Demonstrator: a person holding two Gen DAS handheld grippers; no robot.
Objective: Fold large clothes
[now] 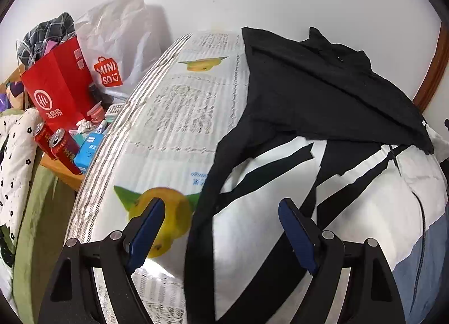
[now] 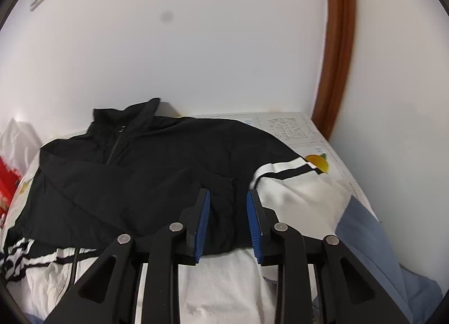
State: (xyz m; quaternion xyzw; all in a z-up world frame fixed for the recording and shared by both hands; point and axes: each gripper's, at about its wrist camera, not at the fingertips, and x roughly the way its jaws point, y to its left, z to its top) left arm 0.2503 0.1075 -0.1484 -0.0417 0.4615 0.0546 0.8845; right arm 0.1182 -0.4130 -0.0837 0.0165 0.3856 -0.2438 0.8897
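A large jacket, black on top, white below with black stripes and a blue hem, lies spread on the printed mattress (image 1: 182, 116). In the left wrist view the jacket (image 1: 322, 93) fills the right half, its black sleeve running down between my fingers. My left gripper (image 1: 221, 211) is open wide above the sleeve and holds nothing. In the right wrist view the jacket (image 2: 146, 166) lies collar away, zipper up. My right gripper (image 2: 228, 200) is open, its blue pads (image 2: 204, 211) on either side of a black cuff, apart from the cloth.
Left of the mattress a wooden side table holds a red paper bag (image 1: 59, 82), a white Miniso bag (image 1: 118, 43), two red cans (image 1: 60, 144) and a blue carton (image 1: 88, 152). A white wall stands behind. A brown door frame (image 2: 336, 43) rises at the right.
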